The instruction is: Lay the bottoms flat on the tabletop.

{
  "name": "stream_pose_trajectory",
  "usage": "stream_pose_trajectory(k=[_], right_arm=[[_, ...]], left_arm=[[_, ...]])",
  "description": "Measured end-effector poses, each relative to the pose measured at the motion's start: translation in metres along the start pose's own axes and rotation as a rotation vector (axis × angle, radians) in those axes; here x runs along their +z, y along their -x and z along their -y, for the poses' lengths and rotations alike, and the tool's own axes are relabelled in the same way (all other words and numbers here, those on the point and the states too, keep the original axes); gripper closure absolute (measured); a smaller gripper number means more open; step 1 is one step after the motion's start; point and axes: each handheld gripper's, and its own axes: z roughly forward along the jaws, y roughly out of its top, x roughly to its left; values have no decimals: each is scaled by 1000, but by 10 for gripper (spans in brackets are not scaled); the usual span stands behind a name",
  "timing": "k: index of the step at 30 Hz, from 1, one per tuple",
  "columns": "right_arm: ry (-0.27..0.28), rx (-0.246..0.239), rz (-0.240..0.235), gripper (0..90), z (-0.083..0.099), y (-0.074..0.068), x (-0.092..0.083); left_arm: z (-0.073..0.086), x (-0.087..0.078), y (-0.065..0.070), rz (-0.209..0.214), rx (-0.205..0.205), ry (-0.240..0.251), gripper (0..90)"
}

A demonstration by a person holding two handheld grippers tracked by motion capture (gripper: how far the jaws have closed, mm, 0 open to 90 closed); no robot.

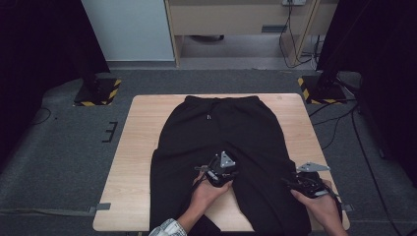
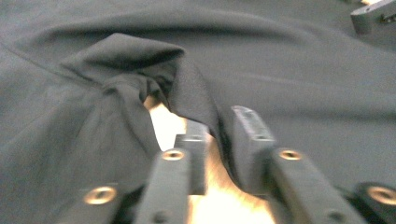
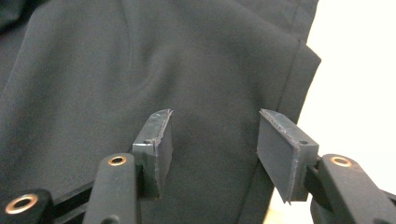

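Black trousers [image 1: 221, 132] across table [image 1: 142, 147], drawstring [image 1: 209, 117] nr waistband.

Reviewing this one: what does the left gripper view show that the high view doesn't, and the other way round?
Left gripper view: the left gripper is shut on a lifted fold of the black trousers, with wood showing beneath.
High view: the trousers' waistband with its drawstring, the whole wooden table, the grey floor, and the right gripper at the right leg's outer edge.
Both: the trousers and the left gripper at the inner leg seam.
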Motion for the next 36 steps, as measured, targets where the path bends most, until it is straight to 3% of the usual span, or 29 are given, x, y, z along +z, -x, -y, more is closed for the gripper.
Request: stream_pose_trajectory(k=[4, 9, 12, 16, 21, 22, 26, 31, 36], right_arm=[[-1, -10, 9, 475, 4, -7, -3], [-28, -67, -24, 471, 12, -29, -12], [-41, -80, -66, 458, 11, -36, -16], [21, -56, -38, 431, -1, -31, -21], [37, -58, -29, 435, -16, -33, -16], [53, -70, -57, 468, -25, -42, -12], [50, -109, -64, 475, -35, -53, 0], [73, -105, -88, 471, -44, -61, 11], [108, -106, -112, 472, -47, -69, 14]], left_arm=[[6, -11, -3, -1, -3, -8, 865], [17, -26, -9, -1, -12, -24, 855], [20, -33, -10, -16, -21, -10, 738], [15, -42, -12, -51, -16, 39, 550], [16, -58, -14, -64, 14, 54, 521], [24, -72, -17, -80, 24, 51, 520], [47, -95, -19, -103, 21, 45, 495], [85, -116, -19, -131, -2, 15, 419], [111, -140, -32, -207, -46, 11, 347]])
